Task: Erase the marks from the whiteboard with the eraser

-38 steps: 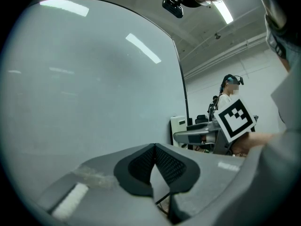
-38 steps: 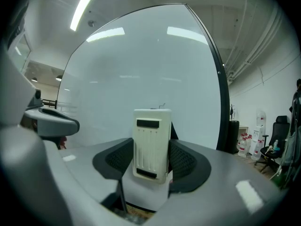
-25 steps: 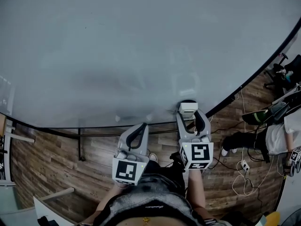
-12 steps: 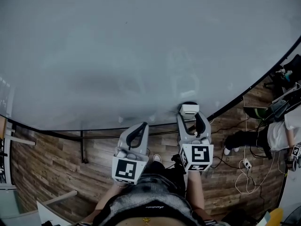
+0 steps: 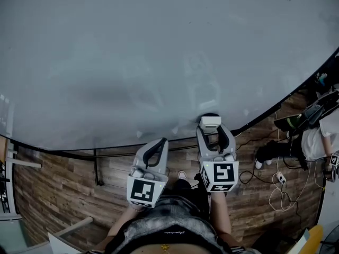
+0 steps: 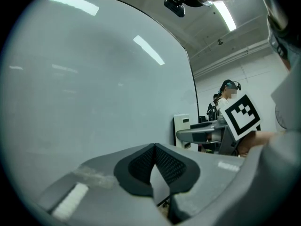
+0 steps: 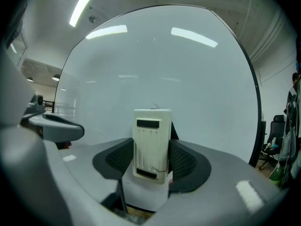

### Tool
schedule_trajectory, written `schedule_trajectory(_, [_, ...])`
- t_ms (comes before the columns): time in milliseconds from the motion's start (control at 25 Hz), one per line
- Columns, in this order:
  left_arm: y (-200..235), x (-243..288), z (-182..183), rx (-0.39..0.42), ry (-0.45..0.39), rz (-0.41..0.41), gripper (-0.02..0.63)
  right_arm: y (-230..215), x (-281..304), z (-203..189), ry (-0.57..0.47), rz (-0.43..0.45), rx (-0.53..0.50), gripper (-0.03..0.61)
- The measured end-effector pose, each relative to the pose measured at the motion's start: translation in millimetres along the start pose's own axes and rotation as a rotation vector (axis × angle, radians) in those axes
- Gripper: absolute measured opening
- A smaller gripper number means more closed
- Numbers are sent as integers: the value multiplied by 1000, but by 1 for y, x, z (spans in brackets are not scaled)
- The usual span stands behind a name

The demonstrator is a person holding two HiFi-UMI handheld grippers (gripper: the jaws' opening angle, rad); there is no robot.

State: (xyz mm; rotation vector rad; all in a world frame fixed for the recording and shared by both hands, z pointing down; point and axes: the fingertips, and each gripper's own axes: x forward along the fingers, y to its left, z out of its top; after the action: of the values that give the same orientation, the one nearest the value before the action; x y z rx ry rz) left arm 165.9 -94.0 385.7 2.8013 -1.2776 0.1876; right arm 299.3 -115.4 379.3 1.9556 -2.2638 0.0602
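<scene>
A large whiteboard (image 5: 159, 52) fills most of the head view, with only faint smudges near its lower edge. My right gripper (image 5: 211, 130) is shut on a white eraser (image 5: 210, 123), whose far end sits at the board's bottom edge. In the right gripper view the eraser (image 7: 151, 142) stands upright between the dark pads (image 7: 186, 161), with the whiteboard (image 7: 160, 74) behind it. My left gripper (image 5: 158, 147) hangs lower, just below the board's edge, shut with nothing in it. Its pads (image 6: 171, 166) meet in the left gripper view, with the whiteboard (image 6: 84, 79) at the left.
The board's black frame (image 5: 270, 112) curves down to a wooden floor (image 5: 58, 194). Cables and a power strip (image 5: 279, 180) lie on the floor at the right, near a seated person (image 5: 310, 142). More people (image 6: 228, 91) stand far off past the board's edge.
The view has shifted slightly, so the board's lower edge sits a little lower in the picture. Both grippers keep their places, the right one still holding the eraser at the board's bottom.
</scene>
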Motion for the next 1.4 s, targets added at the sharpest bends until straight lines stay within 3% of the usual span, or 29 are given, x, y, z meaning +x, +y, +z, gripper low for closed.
schedule_trajectory(480, [55,-38,-12,-23,-6,-13,5,74,17,5,-2,-8,-14,241])
schedule_trajectory(920, [129,-90,-30,-31,-10,26,5,157,41,6,-10,3,-16,241])
schedule_trajectory(1400, [170,-134,-44,-37,-12,59,5,225,52,9,-22,59,-42,241])
